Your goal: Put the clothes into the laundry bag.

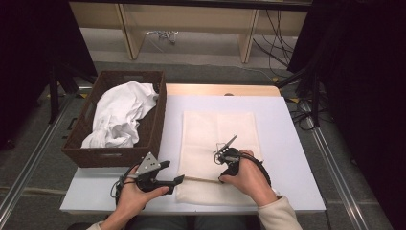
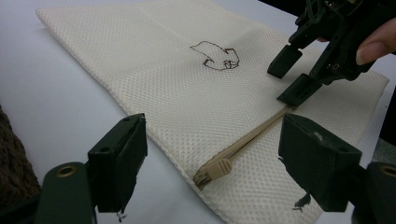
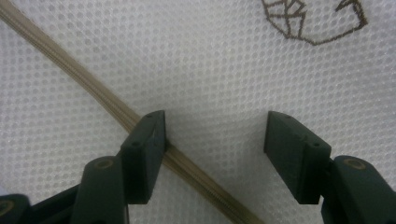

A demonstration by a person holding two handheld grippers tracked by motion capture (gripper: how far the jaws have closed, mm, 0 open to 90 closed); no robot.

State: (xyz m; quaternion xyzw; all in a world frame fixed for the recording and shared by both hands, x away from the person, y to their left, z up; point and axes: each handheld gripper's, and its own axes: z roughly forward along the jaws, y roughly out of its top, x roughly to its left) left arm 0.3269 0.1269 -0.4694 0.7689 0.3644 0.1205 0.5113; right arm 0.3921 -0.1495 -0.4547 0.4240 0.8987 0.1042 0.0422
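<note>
High view: a cream mesh laundry bag [image 1: 218, 153] lies flat on the white tabletop [image 1: 287, 143], reaching from mid-tabletop to its near edge, w/ a tan zipper [image 1: 198, 179] running across its near end. A brown wicker basket [image 1: 153, 129] holding crumpled white cloth [image 1: 119, 117] sits at the tabletop's left edge. The left gripper [image 1: 178, 179] hovers near the near-left corner, just beside the bag's left side, fingers pointing at the zipper end. The right gripper [image 1: 221, 157] is over the bag's middle, near a small dark stitched logo [image 1: 221, 146]; whether it touches the mesh is hard to tell from up here.

Left gripper view: its fingers [image 2: 119, 163] stand spread apart, nothing between them, bracketing the tan zipper pull [image 2: 218, 169] at the bag's [image 2: 154, 79] edge, approx. centred. Farther off, the right gripper [image 2: 292, 77] is tipped down w/ its fingers released, the lower one at or just above the zipper line. Logo [image 2: 217, 56] lies beyond, toward mid-bag.

Right gripper view: the right gripper [image 3: 215, 135] has its fingers [image 3: 147, 149] wide apart, grasping nothing, pressed close over the mesh [image 3: 210, 60]. The zipper [image 3: 84, 86] runs diagonally under the left-hand finger. Logo [image 3: 308, 18] at top right.
</note>
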